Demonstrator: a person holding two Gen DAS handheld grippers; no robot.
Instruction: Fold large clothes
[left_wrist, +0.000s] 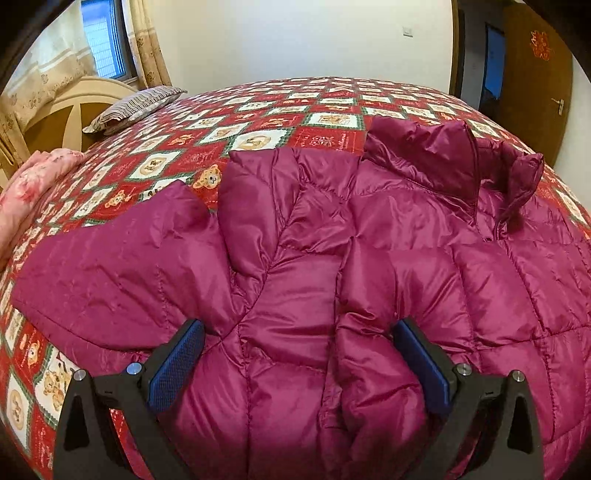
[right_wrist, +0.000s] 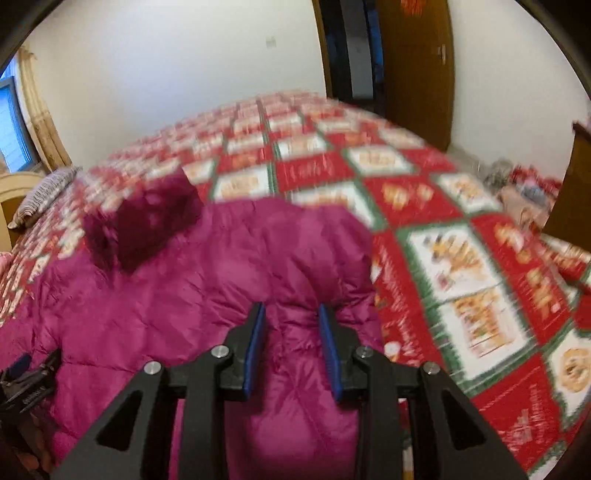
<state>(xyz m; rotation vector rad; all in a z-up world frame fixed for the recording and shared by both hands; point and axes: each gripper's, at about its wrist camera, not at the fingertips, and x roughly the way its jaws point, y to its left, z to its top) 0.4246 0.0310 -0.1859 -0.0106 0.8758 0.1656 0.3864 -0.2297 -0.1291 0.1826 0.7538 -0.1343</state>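
Magenta puffer jacket (left_wrist: 369, 240) lies spread on the bed (left_wrist: 277, 110), front up, collar (left_wrist: 443, 155) at the far end from both jaws.

Left gripper (left_wrist: 299, 328): jaws wide apart, a puffy fold of the jacket's left side bulging between the pads. Pads look to touch the fabric at the edges, but no squeeze is visible, so I read it as no grip yet. Left sleeve (left_wrist: 122, 258) lies flat, out past the left jaw.

Right gripper (right_wrist: 291, 317): jaws narrowed, a bunched ridge of the jacket's right edge between them, pads against the fabric on both sides; looks like a pinch on the jacket. View is blurred, so grip depth unclear. Bare quilt runs out past the right jaw.

Progress, judged: early. Jacket laid out flat, no fold line made; sleeves and sides not yet brought in. Left to do: fold both sides inward, then hem to collar.

Striped pillow (left_wrist: 136, 107) and pink bedding (left_wrist: 29, 192) sit far left, well apart.
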